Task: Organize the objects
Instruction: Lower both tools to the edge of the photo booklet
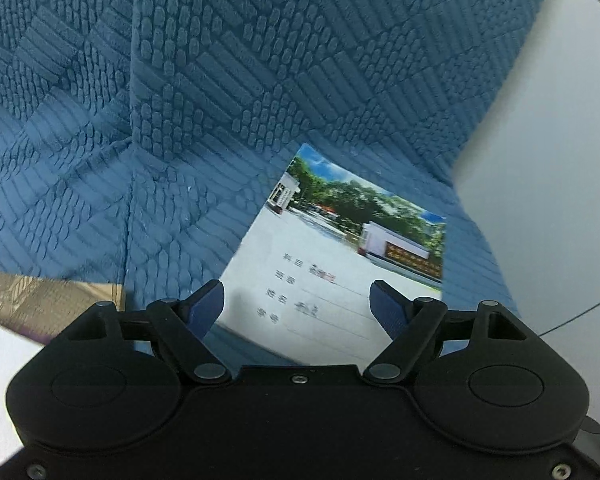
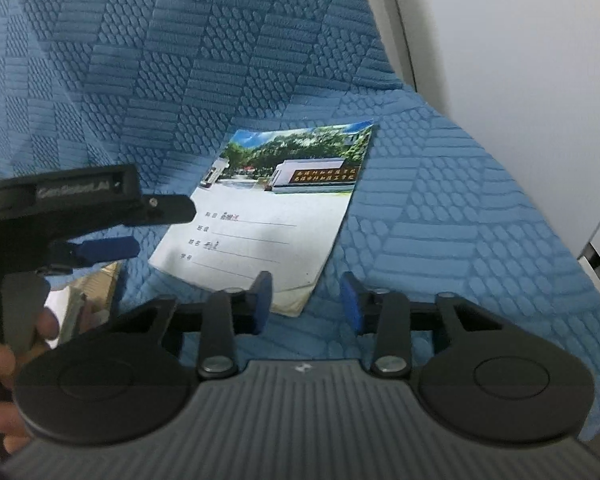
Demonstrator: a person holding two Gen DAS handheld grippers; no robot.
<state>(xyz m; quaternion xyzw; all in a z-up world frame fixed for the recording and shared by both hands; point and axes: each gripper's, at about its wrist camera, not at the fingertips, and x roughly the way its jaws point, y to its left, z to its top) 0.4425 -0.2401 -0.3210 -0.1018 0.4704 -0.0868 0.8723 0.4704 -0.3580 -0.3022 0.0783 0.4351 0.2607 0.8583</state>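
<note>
A thin notebook with a photo of trees and a building across its top lies flat on the blue quilted seat of a sofa, just in front of the backrest, its near corner pointing toward the cameras. This looks like the approach step — both tools are closing in on the booklet, and nothing is lifted yet.

The left gripper hangs over the lower edge of the cover with its jaws wide apart, the blue pads framing the printed lines but not pressing on paper. The right gripper stands near the lower corner, jaws partly closed with a clear gap between them, and nothing held; whether a pad brushes the cover I cannot tell.

A flat, limp booklet gives no edge to pinch from above, so the next move probably calls for one finger slid under a corner — the soft fabric should yield a little. To the left, a tan patterned surface shows past the seat edge.
</note>
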